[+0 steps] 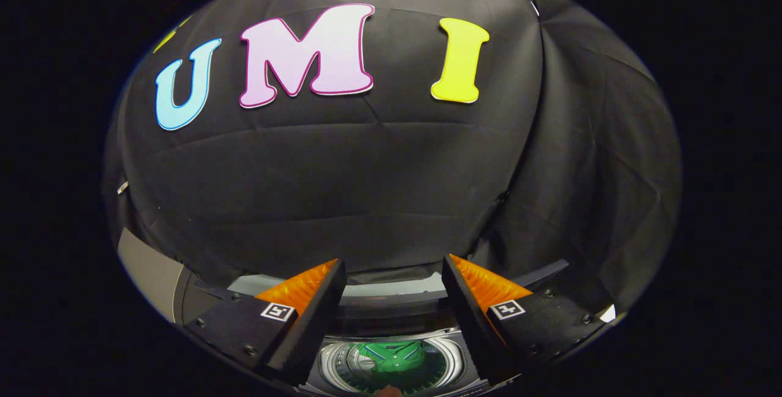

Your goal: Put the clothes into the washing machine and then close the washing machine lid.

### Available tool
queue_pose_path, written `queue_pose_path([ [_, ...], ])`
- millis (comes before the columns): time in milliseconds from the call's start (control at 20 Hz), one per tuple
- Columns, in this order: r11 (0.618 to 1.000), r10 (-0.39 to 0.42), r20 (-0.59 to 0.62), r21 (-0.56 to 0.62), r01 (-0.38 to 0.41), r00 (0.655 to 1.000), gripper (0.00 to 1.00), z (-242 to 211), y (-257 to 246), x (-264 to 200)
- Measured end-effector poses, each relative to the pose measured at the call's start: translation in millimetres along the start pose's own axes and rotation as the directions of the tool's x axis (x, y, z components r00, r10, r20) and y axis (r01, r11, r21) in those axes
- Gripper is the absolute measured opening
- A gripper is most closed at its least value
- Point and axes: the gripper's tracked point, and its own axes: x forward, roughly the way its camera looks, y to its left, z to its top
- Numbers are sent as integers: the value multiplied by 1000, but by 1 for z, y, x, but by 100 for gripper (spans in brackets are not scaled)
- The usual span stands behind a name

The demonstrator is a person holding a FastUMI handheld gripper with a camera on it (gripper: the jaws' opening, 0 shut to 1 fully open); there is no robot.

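1. Green cloth (391, 357) sits down in the metal drum (342, 365) of the washing machine (391, 317), seen between & below the tool's fingers, near side of the scene. Looks like a folded/crumpled garment w/ a lighter stripe or seam on it; can't tell what kind.
2. Tool (391, 272): fingers spread wide apart, nothing between them, no contact w/ the cloth or the machine as far as visible. It hangs above the opening, pointing toward the far wall of black cloth (366, 189).
3. Judgement: step 1 (clothes in) appears done, since the garment lies inside the drum & the tool is empty. Whether more clothes wait elsewhere can't be told from this view.
4. Lid (397, 287): a pale grey band shows between the fingertips, far side of the opening, just in front of the wall; prob. the raised lid or the back panel, can't say which for sure. Drum is plainly uncovered, so the lid isn't closed yet.
5. Left to do, as I judge it: reach to the far edge, catch the lid & bring it down over the drum. That's roughly the 2nd half of the task.
6. Watch-outs: lid edge is thin & partly hidden by the fingers, so the catch point is unclear. Cloth seems low enough in the drum not to snag the lid, but depth is hard to judge w/ the fisheye.
7. Small brownish thing (388, 391) at the nearest rim, below the drum; too little visible to ID.
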Motion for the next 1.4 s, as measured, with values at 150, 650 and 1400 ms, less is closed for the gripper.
queue_pose_path([
  [150,1000,-9,21,-1,9,1000,100,1,-1,1],
  [650,1000,14,63,-1,-14,998,99,3,0,1],
  [1400,997,44,-183,64,-33,982,99,-113,-7,1],
])
